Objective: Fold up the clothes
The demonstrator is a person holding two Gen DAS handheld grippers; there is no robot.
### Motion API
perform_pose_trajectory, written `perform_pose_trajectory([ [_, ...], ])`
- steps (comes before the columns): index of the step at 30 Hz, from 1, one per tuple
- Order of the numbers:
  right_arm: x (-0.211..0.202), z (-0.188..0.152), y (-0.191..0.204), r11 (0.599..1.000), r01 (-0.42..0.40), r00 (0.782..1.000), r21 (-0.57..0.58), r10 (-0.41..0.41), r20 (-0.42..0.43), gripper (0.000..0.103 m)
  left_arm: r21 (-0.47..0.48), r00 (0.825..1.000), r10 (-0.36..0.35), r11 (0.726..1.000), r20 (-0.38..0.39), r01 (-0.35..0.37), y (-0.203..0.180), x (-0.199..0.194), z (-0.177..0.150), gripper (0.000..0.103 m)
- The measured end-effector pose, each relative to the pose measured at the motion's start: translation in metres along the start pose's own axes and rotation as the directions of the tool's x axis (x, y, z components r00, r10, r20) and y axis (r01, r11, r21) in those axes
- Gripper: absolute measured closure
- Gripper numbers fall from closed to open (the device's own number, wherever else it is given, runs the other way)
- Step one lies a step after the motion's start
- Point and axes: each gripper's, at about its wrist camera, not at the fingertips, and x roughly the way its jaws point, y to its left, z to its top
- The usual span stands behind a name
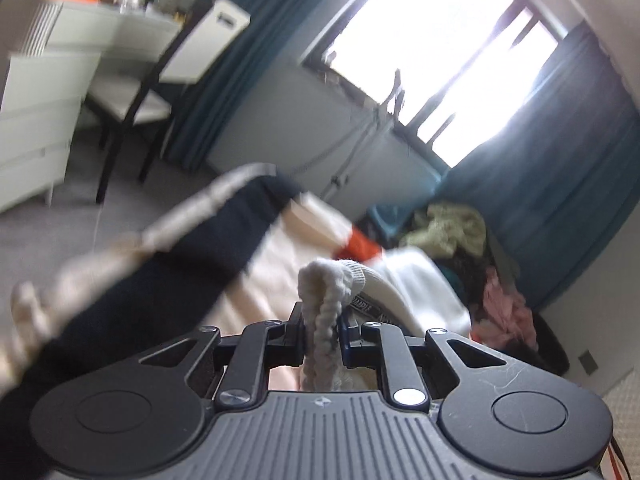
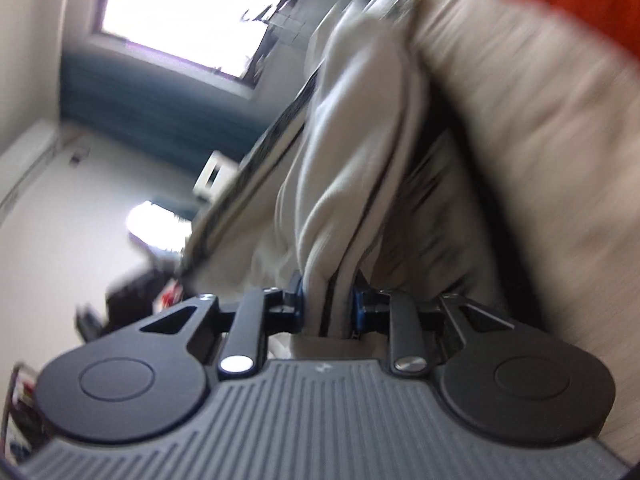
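In the left wrist view my left gripper (image 1: 323, 326) is shut on a bunched cream cable-knit garment (image 1: 326, 280), which rises in a thick twist between the jaws. A blurred navy cloth with a cream knit edge (image 1: 172, 256) stretches away to the left. Behind both lies a pale blanket with an orange band (image 1: 280, 252). In the right wrist view my right gripper (image 2: 329, 306) is shut on a fold of pale grey cloth with dark stripes (image 2: 344, 168) that runs up and away from the jaws. The view is tilted and blurred.
A heap of mixed clothes (image 1: 464, 236) sits at the right below teal curtains (image 1: 560, 184). A dark-framed chair (image 1: 132, 100) and white drawers (image 1: 36, 128) stand at the left on grey carpet. The beige blanket with an orange edge (image 2: 532, 128) fills the right wrist view's right side.
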Motion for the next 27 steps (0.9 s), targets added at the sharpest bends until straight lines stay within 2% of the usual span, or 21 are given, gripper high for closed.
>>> perform_pose_trajectory([
  [4, 0.072, -0.028, 0.036, 0.997, -0.076, 0.992, -0.022, 0.073, -0.103, 0.080, -0.009, 0.998, 0.068, 0.998, 0.012, -0.068, 0.036, 0.017, 0.055, 0.086],
  [6, 0.113, -0.039, 0.055, 0.993, -0.113, 0.982, -0.044, 0.105, -0.159, 0.080, 0.018, 0.992, 0.121, 0.992, 0.031, -0.122, 0.051, 0.030, 0.087, 0.086],
  [9, 0.176, -0.056, 0.079, 0.985, -0.167, 0.957, -0.045, 0.151, -0.248, 0.081, 0.073, 0.971, 0.231, 0.969, 0.053, -0.235, 0.071, 0.056, 0.132, 0.086],
  [12, 0.233, -0.063, 0.095, 0.978, -0.201, 0.934, -0.050, 0.176, -0.312, 0.081, 0.113, 0.946, 0.323, 0.939, 0.029, -0.324, 0.092, 0.095, 0.165, 0.086],
  [14, 0.260, -0.064, 0.101, 0.978, -0.199, 0.927, -0.055, 0.169, -0.334, 0.081, 0.149, 0.930, 0.369, 0.919, 0.001, -0.365, 0.103, 0.121, 0.173, 0.086],
  [17, 0.281, -0.062, 0.105, 0.981, -0.185, 0.921, -0.061, 0.151, -0.358, 0.081, 0.150, 0.916, 0.397, 0.911, -0.055, -0.385, 0.114, 0.159, 0.173, 0.086],
  [20, 0.282, -0.059, 0.112, 0.975, -0.205, 0.909, -0.084, 0.157, -0.386, 0.076, 0.147, 0.929, 0.365, 0.924, -0.057, -0.353, 0.116, 0.167, 0.168, 0.085],
  [22, 0.278, -0.058, 0.118, 0.971, -0.211, 0.899, -0.110, 0.149, -0.412, 0.074, 0.154, 0.928, 0.368, 0.922, -0.060, -0.355, 0.115, 0.165, 0.165, 0.082],
  [23, 0.277, -0.058, 0.120, 0.972, -0.205, 0.892, -0.116, 0.137, -0.430, 0.072, 0.144, 0.928, 0.367, 0.924, -0.064, -0.355, 0.112, 0.158, 0.163, 0.075],
  [24, 0.274, -0.058, 0.123, 0.971, -0.202, 0.885, -0.125, 0.127, -0.449, 0.064, 0.124, 0.929, 0.365, 0.927, -0.064, -0.355, 0.110, 0.151, 0.162, 0.062],
  [26, 0.266, -0.058, 0.127, 0.969, -0.200, 0.866, -0.143, 0.107, -0.488, 0.048, 0.079, 0.928, 0.367, 0.929, -0.058, -0.362, 0.103, 0.131, 0.159, 0.051],
  [27, 0.261, -0.060, 0.130, 0.965, -0.204, 0.857, -0.163, 0.095, -0.506, 0.035, 0.068, 0.928, 0.368, 0.929, -0.051, -0.364, 0.096, 0.115, 0.154, 0.049],
])
